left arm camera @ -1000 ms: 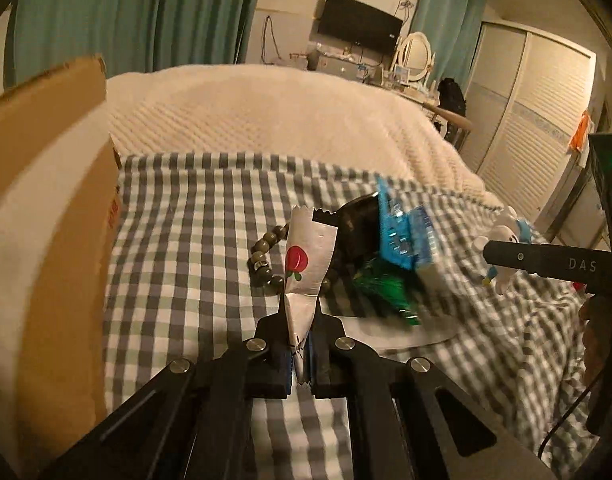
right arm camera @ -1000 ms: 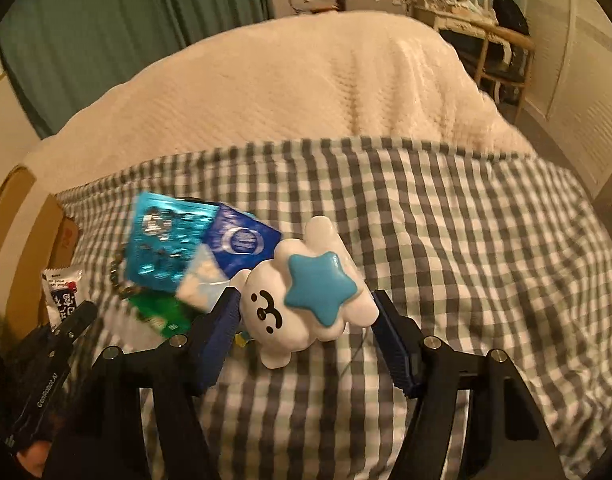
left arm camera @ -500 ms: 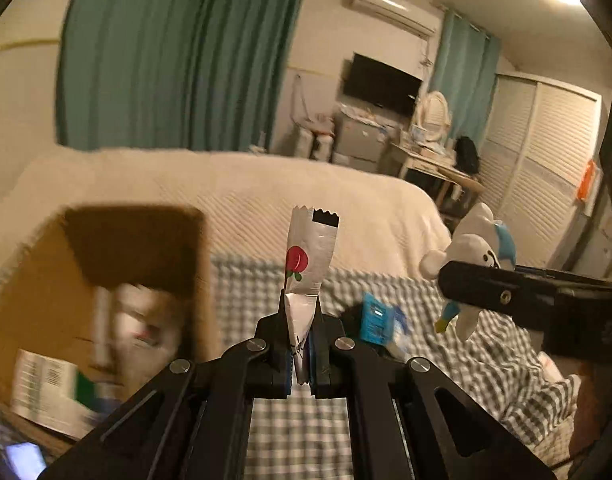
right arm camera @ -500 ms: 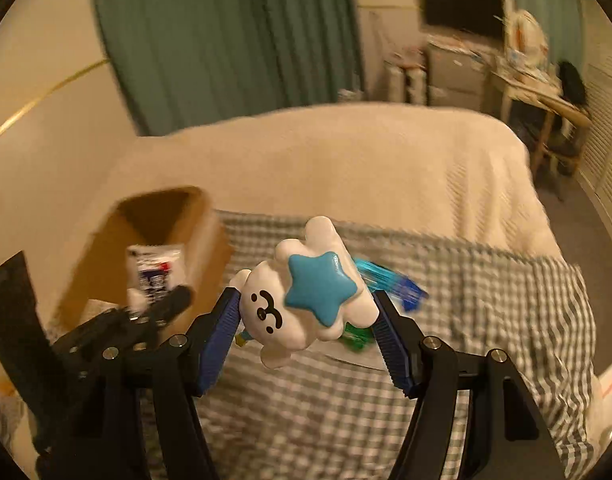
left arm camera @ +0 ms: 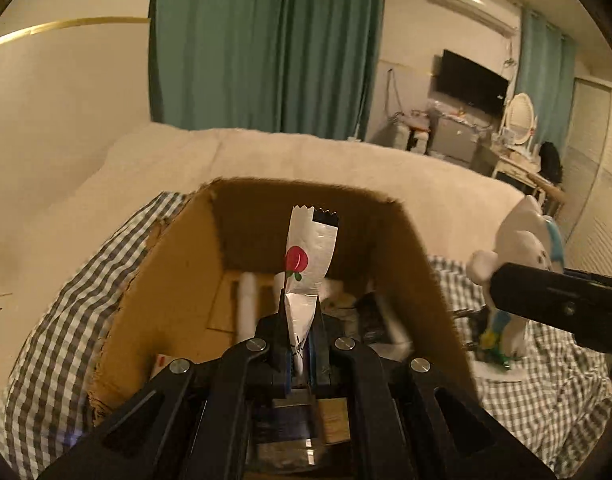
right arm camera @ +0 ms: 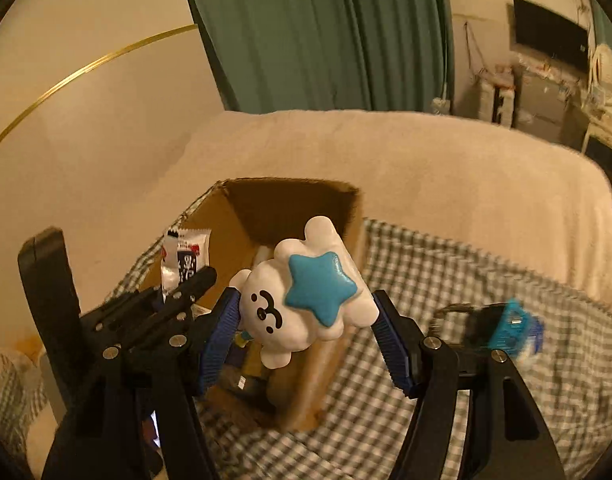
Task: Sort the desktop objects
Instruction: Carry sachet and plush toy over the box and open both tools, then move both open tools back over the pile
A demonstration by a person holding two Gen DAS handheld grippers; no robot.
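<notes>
My left gripper [left arm camera: 300, 344] is shut on a white snack packet [left arm camera: 309, 256] with a red fruit print, held upright over the open cardboard box [left arm camera: 178, 280]. My right gripper [right arm camera: 306, 320] grips a white cloud-shaped toy [right arm camera: 306, 312] with a blue star and a drawn face, just above the box's [right arm camera: 298, 200] right wall. In the right wrist view the left gripper [right arm camera: 186, 284] and its packet [right arm camera: 184, 256] sit at the left over the box. The toy [left arm camera: 521, 240] and the right gripper's arm show at the right of the left wrist view.
The box holds several items, among them a white tube [left arm camera: 248, 300] and dark packets. It rests on a grey checked cloth [right arm camera: 445, 280] over a cream bedspread [right arm camera: 385, 152]. Blue packets [right arm camera: 513, 324] lie on the cloth to the right. Green curtains hang behind.
Both grippers have risen and swung left from the pile on the checked cloth to above the cardboard box, each still holding its object.
</notes>
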